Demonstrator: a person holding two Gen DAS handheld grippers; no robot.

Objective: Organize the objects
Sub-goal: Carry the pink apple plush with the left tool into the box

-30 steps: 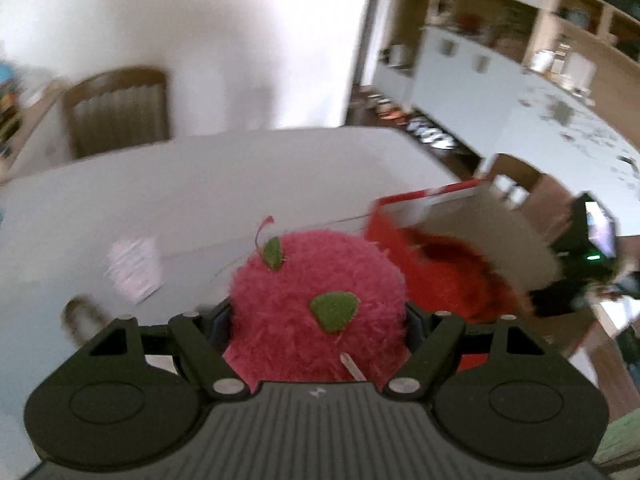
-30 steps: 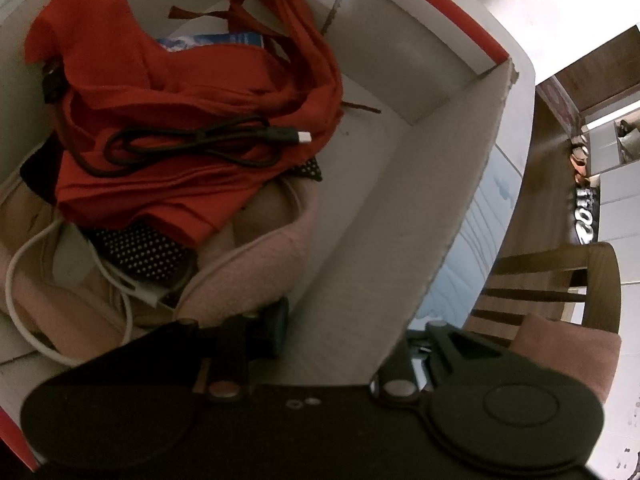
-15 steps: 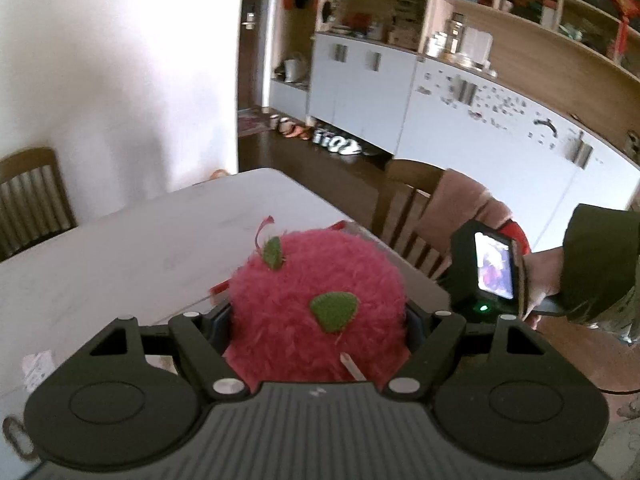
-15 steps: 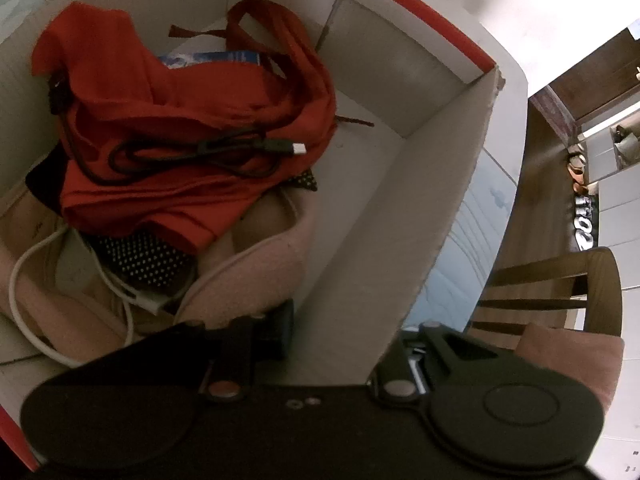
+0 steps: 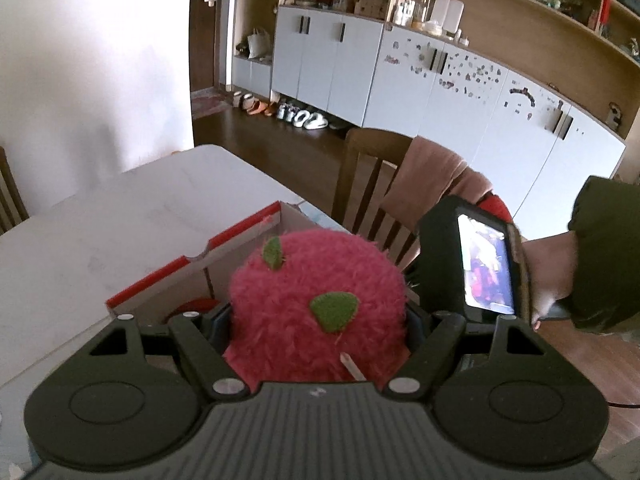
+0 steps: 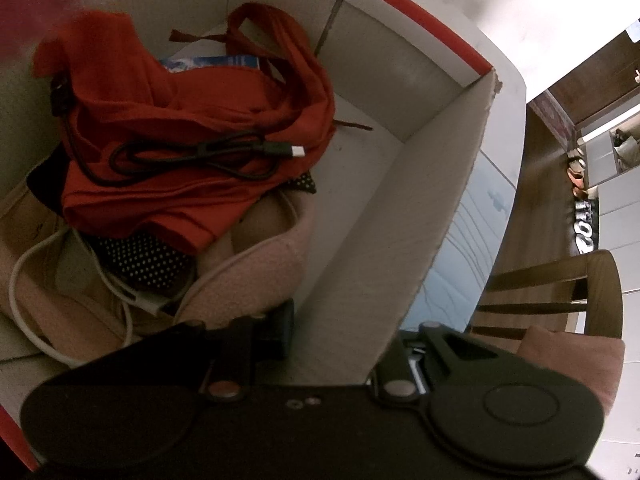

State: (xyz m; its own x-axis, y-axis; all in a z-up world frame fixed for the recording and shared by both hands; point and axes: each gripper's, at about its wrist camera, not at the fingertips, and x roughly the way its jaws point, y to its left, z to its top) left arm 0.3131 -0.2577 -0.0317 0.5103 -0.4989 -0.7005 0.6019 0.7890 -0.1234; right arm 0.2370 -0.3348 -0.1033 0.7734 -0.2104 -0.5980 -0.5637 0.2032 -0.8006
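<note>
The pink plush ball [image 5: 316, 304], fuzzy with green felt leaves, sits clamped between the two fingers of the left tool [image 5: 318, 320], whose jaws stand wide around it. Just beyond the ball lies the red-edged cardboard box [image 5: 192, 264], resting on the white surface [image 5: 100, 220].

Only the left wrist view shows the ball, the back of the right tool's handle with its lit screen [image 5: 486, 266], and the person's hand [image 5: 548, 264] in a dark sleeve beside the box.

Only the right wrist view looks into the box [image 6: 404, 92]: a red cloth [image 6: 192, 132] with a black cable [image 6: 192, 156] on top, a dotted black fabric [image 6: 148, 260], a white cable [image 6: 60, 292] and a pink fleecy item [image 6: 256, 272]. The right tool [image 6: 340, 344] straddles the box's near wall, one finger inside and one outside, jaws nearly closed on the cardboard. A wooden chair [image 6: 560, 292] stands past the box.
</note>
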